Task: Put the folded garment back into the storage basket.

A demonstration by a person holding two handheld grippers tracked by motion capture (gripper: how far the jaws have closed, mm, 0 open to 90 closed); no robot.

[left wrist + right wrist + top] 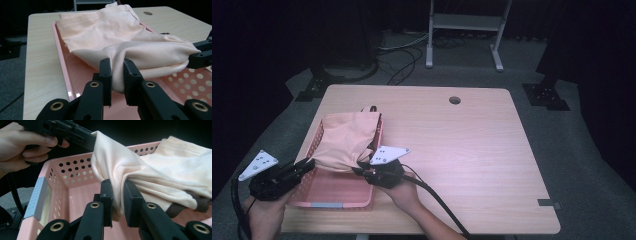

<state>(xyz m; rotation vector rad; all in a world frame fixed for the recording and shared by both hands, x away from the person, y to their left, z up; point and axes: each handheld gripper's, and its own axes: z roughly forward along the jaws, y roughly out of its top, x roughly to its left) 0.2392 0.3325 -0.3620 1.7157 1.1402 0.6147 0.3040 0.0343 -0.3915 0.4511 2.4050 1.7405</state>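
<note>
The peach garment [346, 141] covers most of the pink basket [334, 192] floor — its far rim is hidden; dark trim barely visible.

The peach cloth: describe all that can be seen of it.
The peach cloth is a soft, finely ribbed knit garment with a stitched hem and dark brown trim at one edge. It lies crumpled over the pink perforated basket, its far part draped on the far rim. The left gripper and right gripper each pinch a fold of its near edge, lifting it slightly.
</note>
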